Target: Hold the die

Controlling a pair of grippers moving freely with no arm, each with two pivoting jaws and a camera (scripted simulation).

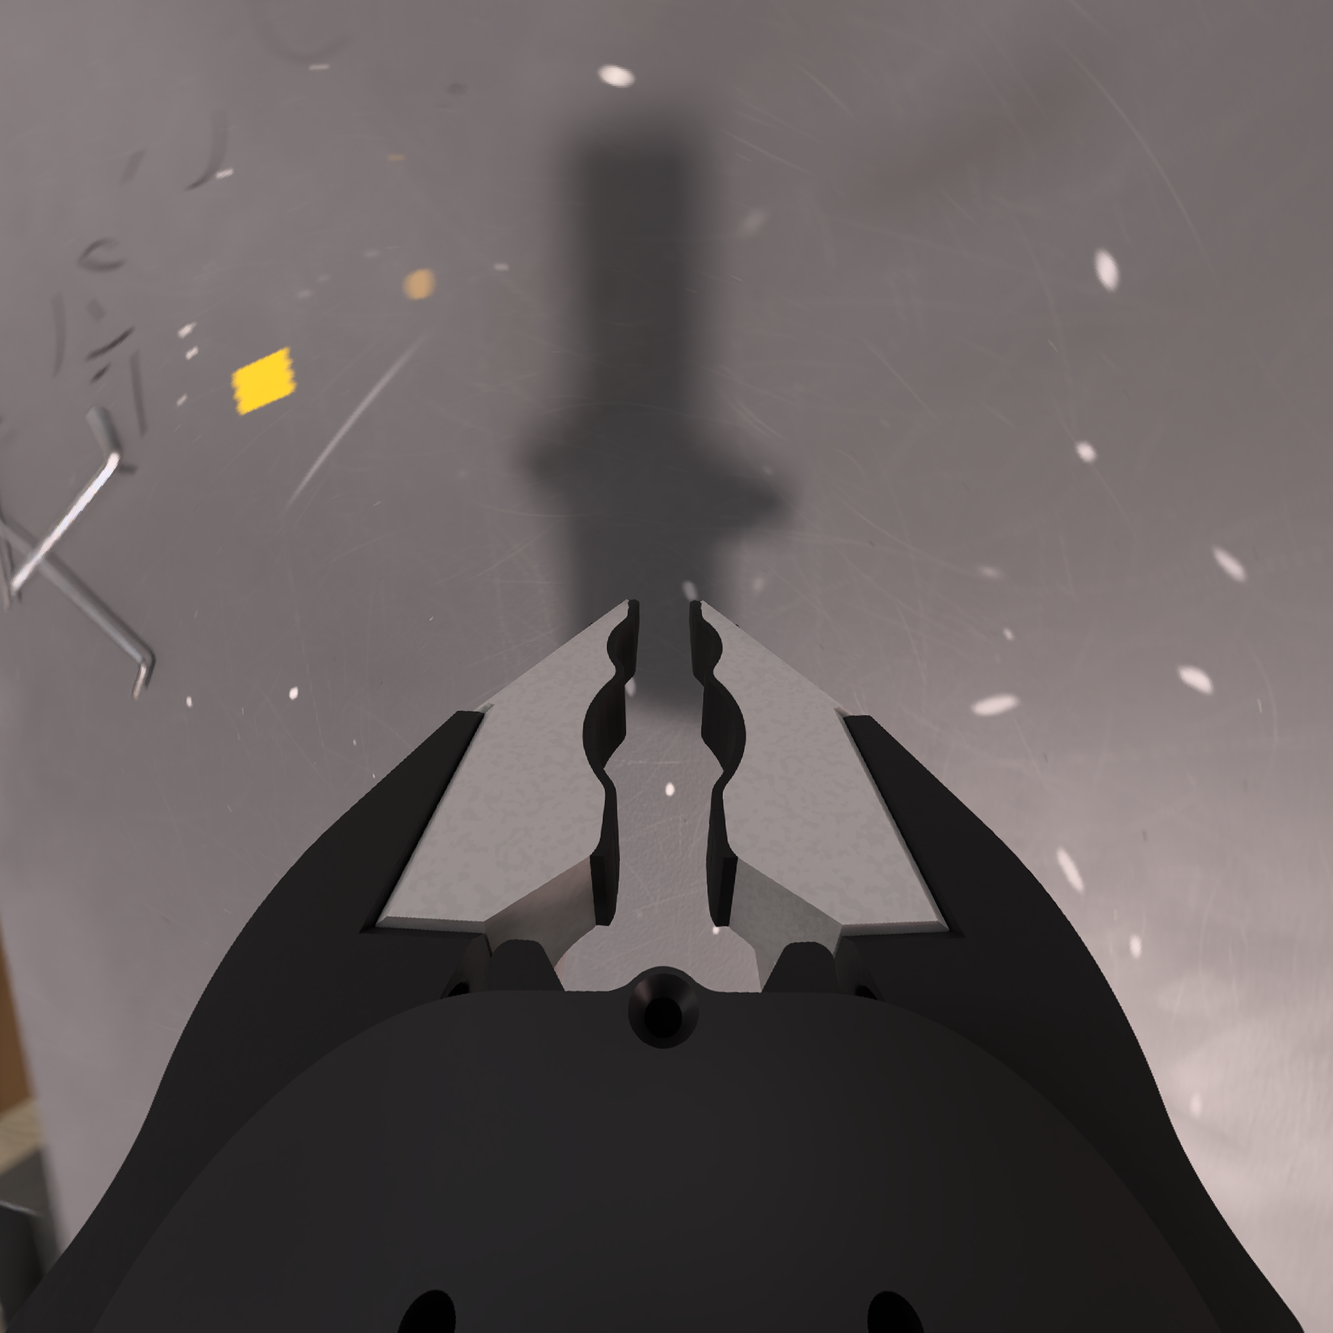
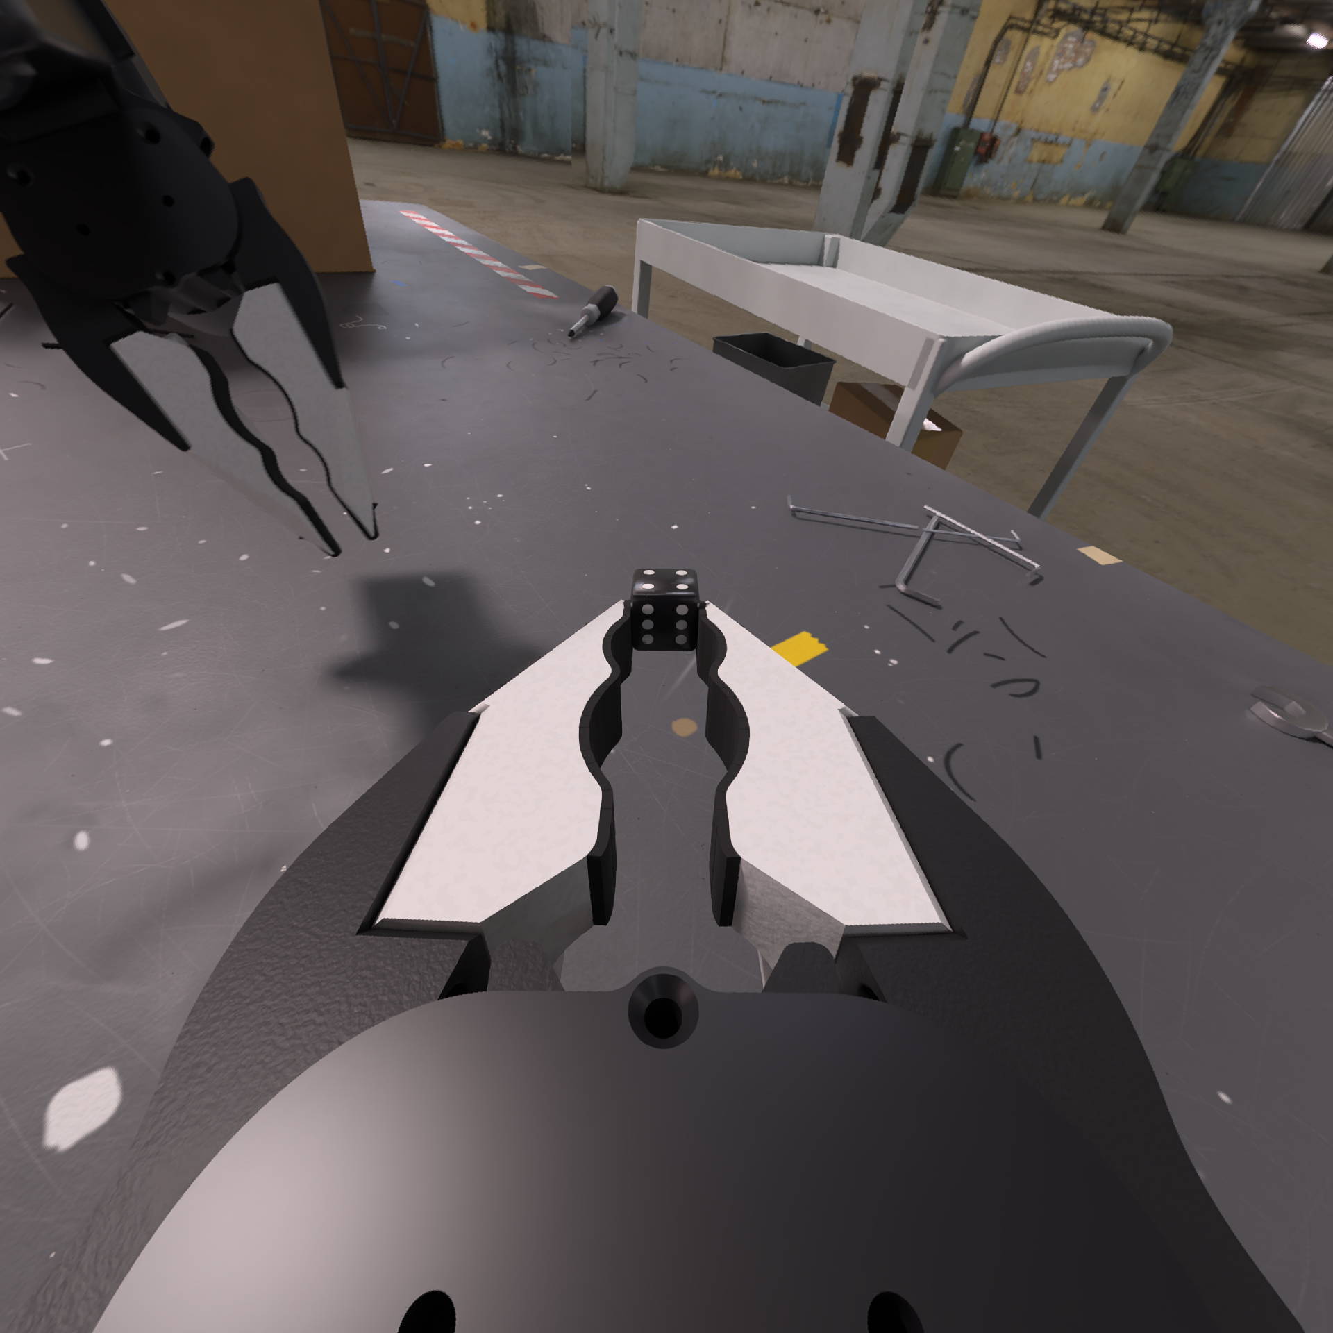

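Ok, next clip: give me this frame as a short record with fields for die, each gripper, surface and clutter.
die: small black cube die with white pips, between the right fingertips
right gripper: shut on the die
left gripper: narrow gap, holds nothing, points down at the table
surface: scratched dark grey tabletop
clutter: metal hex keys, yellow tape scrap, black-handled screwdriver

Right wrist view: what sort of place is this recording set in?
Probably an old factory or warehouse hall: worn concrete pillars and peeling painted walls behind a scratched dark workbench strewn with hex keys, plus a white metal cart.
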